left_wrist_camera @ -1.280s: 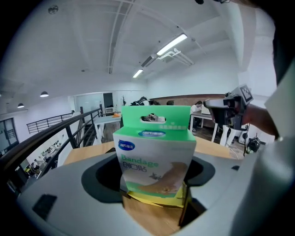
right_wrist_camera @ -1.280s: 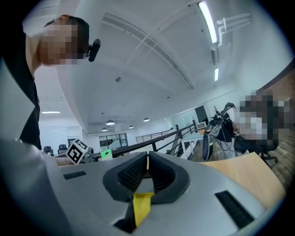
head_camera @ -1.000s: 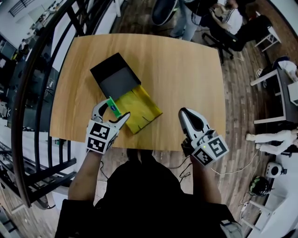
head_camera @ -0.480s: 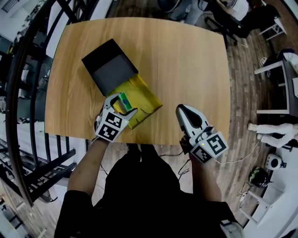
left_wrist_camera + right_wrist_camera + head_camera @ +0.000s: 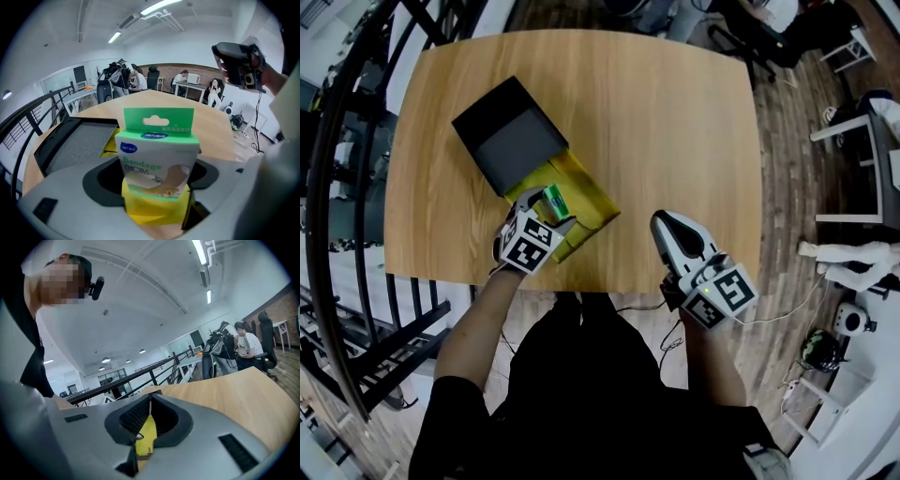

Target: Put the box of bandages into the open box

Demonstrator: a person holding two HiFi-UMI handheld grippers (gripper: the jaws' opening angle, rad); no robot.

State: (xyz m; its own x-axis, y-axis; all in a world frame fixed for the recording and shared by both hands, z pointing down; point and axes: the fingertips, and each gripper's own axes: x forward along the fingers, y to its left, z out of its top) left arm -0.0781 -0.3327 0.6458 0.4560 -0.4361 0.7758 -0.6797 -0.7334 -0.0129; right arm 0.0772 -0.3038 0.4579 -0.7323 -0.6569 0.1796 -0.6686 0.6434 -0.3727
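Note:
My left gripper [image 5: 546,204] is shut on the box of bandages [image 5: 553,198], a white and green carton held upright. It hangs over the near part of the open yellow box [image 5: 586,190]. In the left gripper view the bandage box [image 5: 158,154] fills the jaws, with the yellow box [image 5: 154,211] right under it. The black lid [image 5: 508,136] lies against the yellow box's far left end. My right gripper [image 5: 667,225] is shut and holds nothing, near the table's front edge. Through its jaws [image 5: 145,420] a sliver of the yellow box [image 5: 147,436] shows.
The wooden table [image 5: 675,112] is bare to the right of the boxes and behind them. A black railing [image 5: 347,141] runs along its left side. Chairs and people are far behind the table [image 5: 140,79].
My left gripper has carried the bandage box right and forward, from the yellow box's left edge to over its inside. The right gripper has stayed at the front edge.

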